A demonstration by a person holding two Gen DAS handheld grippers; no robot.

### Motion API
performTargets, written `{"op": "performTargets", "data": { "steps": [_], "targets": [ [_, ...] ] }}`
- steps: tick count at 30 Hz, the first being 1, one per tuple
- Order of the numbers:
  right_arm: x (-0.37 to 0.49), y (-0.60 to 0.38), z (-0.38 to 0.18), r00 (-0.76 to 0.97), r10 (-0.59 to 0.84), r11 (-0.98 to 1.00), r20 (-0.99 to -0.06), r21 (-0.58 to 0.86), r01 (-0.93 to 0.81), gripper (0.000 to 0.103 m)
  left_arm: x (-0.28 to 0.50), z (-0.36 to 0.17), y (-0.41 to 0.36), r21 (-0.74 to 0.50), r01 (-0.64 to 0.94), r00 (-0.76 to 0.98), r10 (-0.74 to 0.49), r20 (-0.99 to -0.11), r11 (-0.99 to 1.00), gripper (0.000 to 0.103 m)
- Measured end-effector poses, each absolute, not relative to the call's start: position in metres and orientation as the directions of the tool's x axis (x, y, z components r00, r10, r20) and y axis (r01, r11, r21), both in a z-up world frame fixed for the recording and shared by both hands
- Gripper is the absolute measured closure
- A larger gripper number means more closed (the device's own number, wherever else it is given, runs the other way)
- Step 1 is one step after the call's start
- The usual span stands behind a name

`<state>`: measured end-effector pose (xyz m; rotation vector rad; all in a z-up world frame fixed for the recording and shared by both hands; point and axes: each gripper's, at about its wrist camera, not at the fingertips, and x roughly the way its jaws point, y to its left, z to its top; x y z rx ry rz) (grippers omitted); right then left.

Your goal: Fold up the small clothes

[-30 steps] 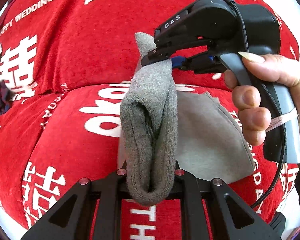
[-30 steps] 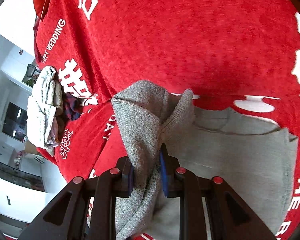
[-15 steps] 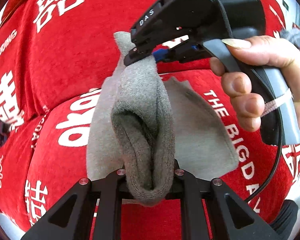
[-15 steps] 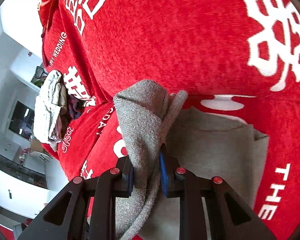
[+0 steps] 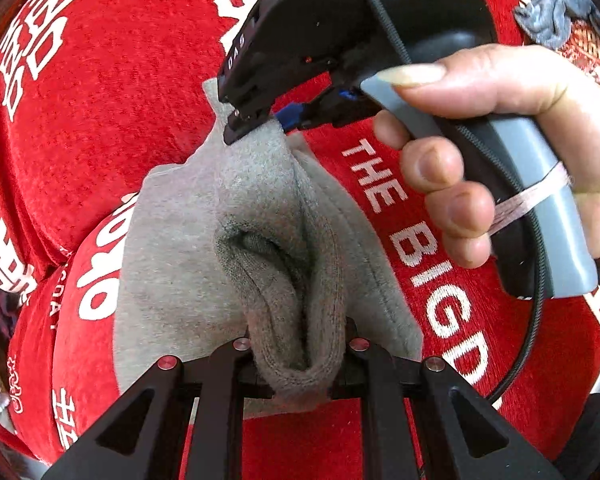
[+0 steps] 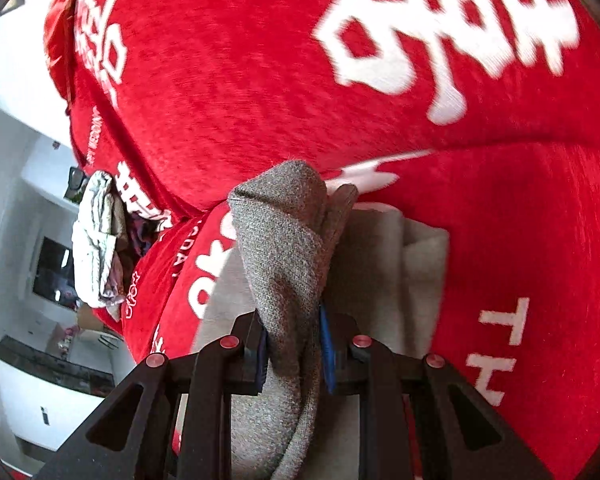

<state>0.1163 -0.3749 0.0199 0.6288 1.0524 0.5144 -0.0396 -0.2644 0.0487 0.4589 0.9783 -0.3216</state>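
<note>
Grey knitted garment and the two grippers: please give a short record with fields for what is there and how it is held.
garment: grey knitted garment, partly lifted, lower layer lying on the cover
surface: red plush cover with white lettering
left gripper: fingers clamped on a bunched fold of the garment
right gripper: fingers with blue pads clamped on another bunched part
right hand: wrapped around the gripper's handle
other clothes: pale crumpled pile at the cover's far edge

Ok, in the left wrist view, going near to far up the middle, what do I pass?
Left hand-held gripper clamped on the grey garment → the garment's bunched fold → right hand-held gripper pinching its far corner → red cover with white lettering.
</note>
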Motion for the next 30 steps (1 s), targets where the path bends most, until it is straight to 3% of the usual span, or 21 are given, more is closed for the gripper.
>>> {"op": "performTargets", "data": {
  "steps": [3, 5, 6, 7, 8, 12, 13, 14, 16, 18, 25, 30],
  "targets": [
    [0.116, -0.376, 0.010, 0.408, 0.660, 0.717, -0.631, 0.692, -0.090, 0.078, -0.040, 0.045, -0.265, 0.221, 0.470, 0.519, -0.066, -0.852, 0.855, 0.085],
    [0.115, -0.379, 0.007, 0.406, 0.655, 0.716, -0.637, 0.694, -0.067, 0.072, -0.041, 0.046, -0.260, 0.184, 0.480, 0.501, -0.096, -0.860, 0.858, 0.067],
    [0.113, -0.383, 0.007, 0.413, 0.648, 0.720, -0.640, 0.692, -0.058, 0.068, -0.041, 0.050, -0.256, 0.127, 0.495, 0.475, -0.145, -0.868, 0.860, 0.041],
    [0.111, -0.387, 0.009, 0.426, 0.637, 0.726, -0.643, 0.685, -0.053, 0.065, -0.041, 0.054, -0.250, 0.092, 0.491, 0.466, -0.171, -0.868, 0.867, 0.024],
    [0.107, -0.392, 0.013, 0.445, 0.620, 0.736, -0.646, 0.676, -0.045, 0.061, -0.044, 0.062, -0.242, 0.060, 0.478, 0.474, -0.200, -0.857, 0.876, 0.020],
    [0.083, -0.409, 0.046, 0.552, 0.583, 0.747, -0.597, 0.660, -0.075, 0.056, -0.054, 0.087, -0.209, -0.091, 0.519, 0.437, -0.355, -0.827, 0.850, 0.020],
    [0.077, -0.407, 0.055, 0.561, 0.593, 0.744, -0.578, 0.660, -0.107, 0.053, -0.055, 0.095, -0.199, -0.149, 0.530, 0.419, -0.410, -0.810, 0.835, 0.020],
    [0.071, -0.403, 0.064, 0.562, 0.620, 0.729, -0.548, 0.668, -0.153, 0.043, -0.054, 0.102, -0.185, -0.197, 0.526, 0.413, -0.451, -0.792, 0.827, 0.020],
    [0.064, -0.392, 0.073, 0.528, 0.694, 0.671, -0.489, 0.706, -0.227, 0.033, -0.048, 0.109, -0.167, -0.238, 0.490, 0.431, -0.471, -0.770, 0.839, 0.020],
    [0.061, -0.377, 0.069, 0.458, 0.776, 0.586, -0.433, 0.764, -0.269, 0.033, -0.031, 0.110, -0.145, -0.267, 0.402, 0.462, -0.446, -0.766, 0.876, 0.020],
    [0.061, -0.375, 0.008, 0.403, 0.700, 0.674, -0.590, 0.732, -0.098, 0.036, 0.007, 0.051, -0.116, -0.209, 0.219, 0.403, -0.283, -0.870, 0.953, 0.020],
    [0.043, -0.393, 0.015, 0.455, 0.638, 0.719, -0.622, 0.693, -0.061, 0.037, 0.014, 0.036, -0.099, -0.280, 0.197, 0.380, -0.337, -0.861, 0.939, 0.015]
  ]
}}
